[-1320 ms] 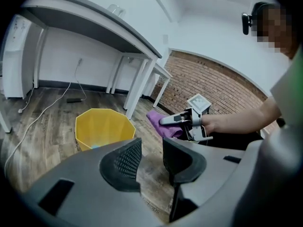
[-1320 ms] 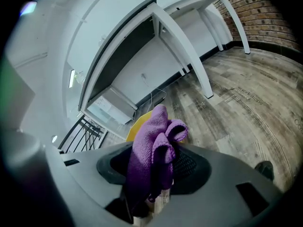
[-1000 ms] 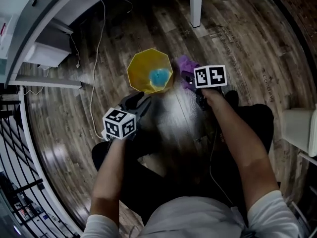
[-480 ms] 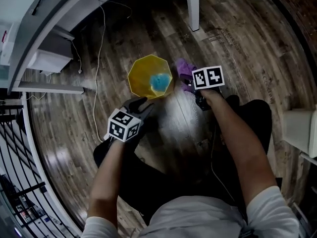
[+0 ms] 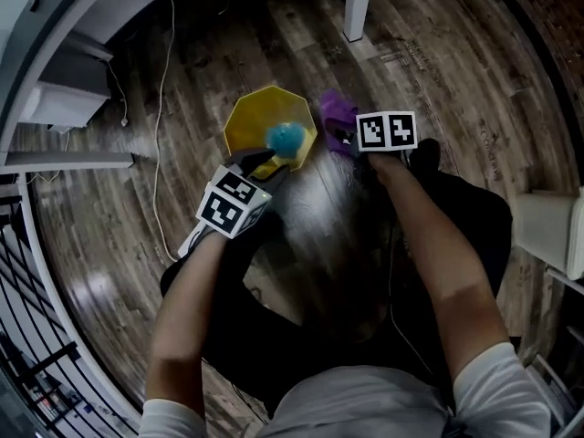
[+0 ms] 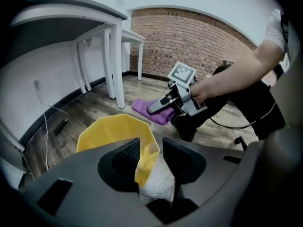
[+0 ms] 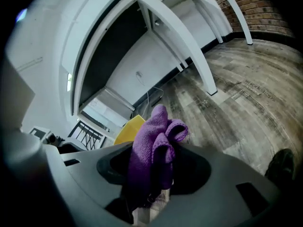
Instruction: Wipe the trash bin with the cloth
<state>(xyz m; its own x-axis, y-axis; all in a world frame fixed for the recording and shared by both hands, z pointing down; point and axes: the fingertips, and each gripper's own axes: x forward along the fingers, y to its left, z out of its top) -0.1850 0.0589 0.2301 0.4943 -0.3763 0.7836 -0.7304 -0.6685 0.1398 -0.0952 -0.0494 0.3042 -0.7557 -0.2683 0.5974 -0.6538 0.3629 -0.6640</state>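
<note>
Dark plank flooring all round, white desk legs [image 5: 358, 7] up at 12 o'clock, brick wall [image 6: 189, 37] at the back. Got the yellow trash bin [image 5: 255, 121] standing on the boards at about 11 o'clock from the knees, with a blue lump [image 5: 287, 138] down inside; can't tell what that is.

Big change over the last second: swung the left gripper [image 5: 262, 161] up from 7 o'clock of the bin, well clear of it, right onto the near rim at 6 o'clock; now straddling that yellow wall with jaws spread either side, not pinching yet, going by the gap showing on the inner side. Barely budged the right gripper [image 5: 345, 140]; parked just beside the bin at its 3 o'clock, clamped tight on the purple cloth [image 5: 330, 112], bunched up and poking out past the tips.

Reading that as setup nearly done, no wiping started; probably means squeezing the rim next, to stop the bin skating over the floor once the cloth goes on.

Pose-wise: left forearm [image 5: 182, 308] bare, coming up from 7 o'clock and angling in toward 1 o'clock, left marker cube [image 5: 233, 211] tipped outward; right forearm [image 5: 429, 245] stretched nearly straight from 5 o'clock to 11 o'clock, right marker cube [image 5: 387, 130] face up, jaws aimed past the bin toward the desk. Worth watching for a light bin tipping if gripped on one edge only.
</note>
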